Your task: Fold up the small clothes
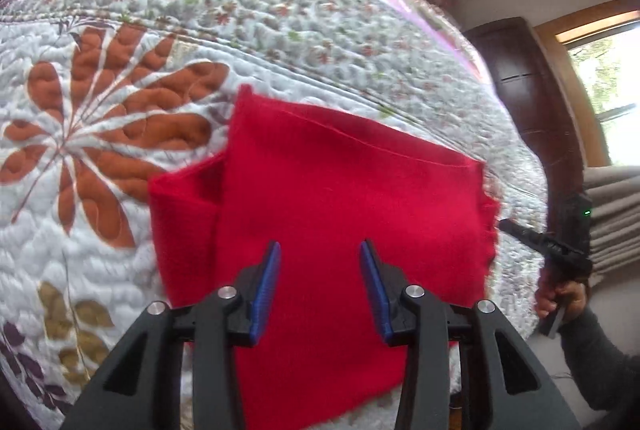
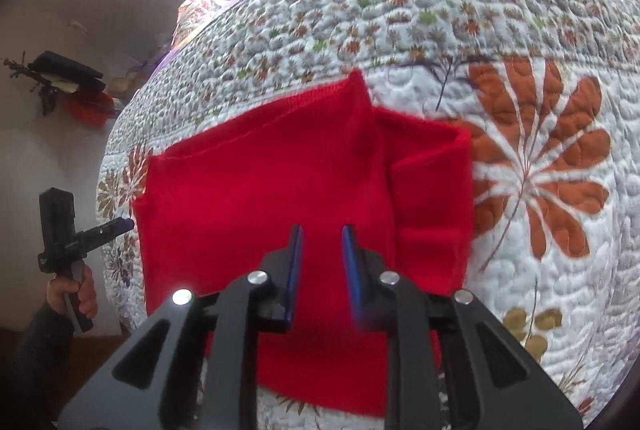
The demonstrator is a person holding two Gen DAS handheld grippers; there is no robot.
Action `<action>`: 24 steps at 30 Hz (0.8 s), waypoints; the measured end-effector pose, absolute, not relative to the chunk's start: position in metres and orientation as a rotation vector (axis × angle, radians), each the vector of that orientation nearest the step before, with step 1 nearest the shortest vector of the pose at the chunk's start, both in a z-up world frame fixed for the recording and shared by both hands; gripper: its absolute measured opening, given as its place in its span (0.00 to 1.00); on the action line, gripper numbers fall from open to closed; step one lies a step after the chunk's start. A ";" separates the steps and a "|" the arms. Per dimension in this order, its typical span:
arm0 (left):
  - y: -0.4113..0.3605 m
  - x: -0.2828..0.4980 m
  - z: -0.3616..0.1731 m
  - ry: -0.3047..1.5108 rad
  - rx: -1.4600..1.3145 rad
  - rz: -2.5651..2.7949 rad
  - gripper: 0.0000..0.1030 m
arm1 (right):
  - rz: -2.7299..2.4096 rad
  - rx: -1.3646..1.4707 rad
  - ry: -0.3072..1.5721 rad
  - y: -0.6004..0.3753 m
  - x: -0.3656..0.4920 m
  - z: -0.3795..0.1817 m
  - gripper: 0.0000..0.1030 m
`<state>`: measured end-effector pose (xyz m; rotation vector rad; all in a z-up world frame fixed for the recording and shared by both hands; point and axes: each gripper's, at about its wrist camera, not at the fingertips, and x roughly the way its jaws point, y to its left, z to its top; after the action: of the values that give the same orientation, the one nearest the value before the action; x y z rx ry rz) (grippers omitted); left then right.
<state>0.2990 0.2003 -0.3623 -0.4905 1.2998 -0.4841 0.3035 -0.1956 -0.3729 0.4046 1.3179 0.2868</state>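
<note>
Floral quilt (image 1: pixel 280 9) lies bare around the folded red garment (image 1: pixel 320 189); left gripper (image 1: pixel 318 250) and right gripper (image 2: pixel 320 234) gape empty above it.

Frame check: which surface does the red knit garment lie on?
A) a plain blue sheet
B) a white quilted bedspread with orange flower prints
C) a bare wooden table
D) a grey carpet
B: the red knit garment lies spread on the white quilted bedspread with orange flower prints, under both open claws.
</note>
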 end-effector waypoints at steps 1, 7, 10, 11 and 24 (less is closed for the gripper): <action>0.198 0.288 -0.364 1.314 -0.490 -0.496 0.41 | 0.294 0.401 1.333 -0.195 0.291 -0.374 0.20; 0.181 0.249 -0.414 1.464 -0.476 -0.477 0.41 | 0.250 0.369 1.443 -0.192 0.247 -0.420 0.18; 0.188 0.250 -0.426 1.476 -0.541 -0.466 0.41 | 0.215 0.396 1.465 -0.206 0.247 -0.436 0.11; 0.190 0.249 -0.425 1.478 -0.555 -0.463 0.41 | 0.210 0.411 1.465 -0.209 0.246 -0.435 0.11; 0.303 0.255 -0.365 1.386 -0.721 -0.371 0.83 | 0.285 -0.403 1.108 -0.048 0.136 -0.327 0.85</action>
<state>0.2552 0.3034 -0.3653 -0.7208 1.3857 -0.3714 0.1356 -0.0484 -0.3270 -0.4032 1.1084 0.2853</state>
